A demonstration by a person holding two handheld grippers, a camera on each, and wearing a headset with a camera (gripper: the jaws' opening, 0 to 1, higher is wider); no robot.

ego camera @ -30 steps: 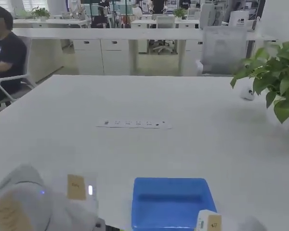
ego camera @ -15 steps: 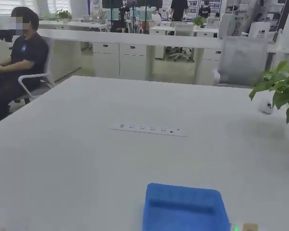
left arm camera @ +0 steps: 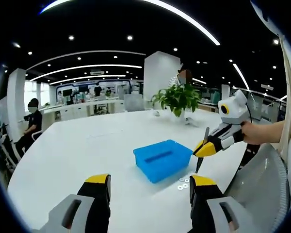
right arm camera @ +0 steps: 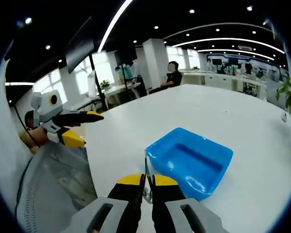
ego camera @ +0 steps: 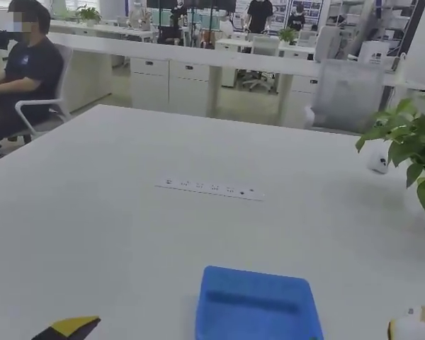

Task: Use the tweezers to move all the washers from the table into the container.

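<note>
Washers (left arm camera: 184, 182): small silvery rings, loose cluster on white table (left arm camera: 87, 150), lower centre-right of left gripper view, just beside near corner of blue container (left arm camera: 162, 159). Container: shallow rectangular tray. Tweezers (left arm camera: 199, 162): thin, dark, long axis near upright, tip pointing down close above washers. My right gripper (right arm camera: 146, 180): jaws pressed together on tweezers. My left gripper (left arm camera: 150, 179): jaws spread wide, holding nothing. Power strip (ego camera: 209, 188) markings too small to read.

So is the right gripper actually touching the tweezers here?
Touching. The right gripper view shows the right gripper shut on the tweezers, whose thin shaft sticks out between its jaws.
</note>
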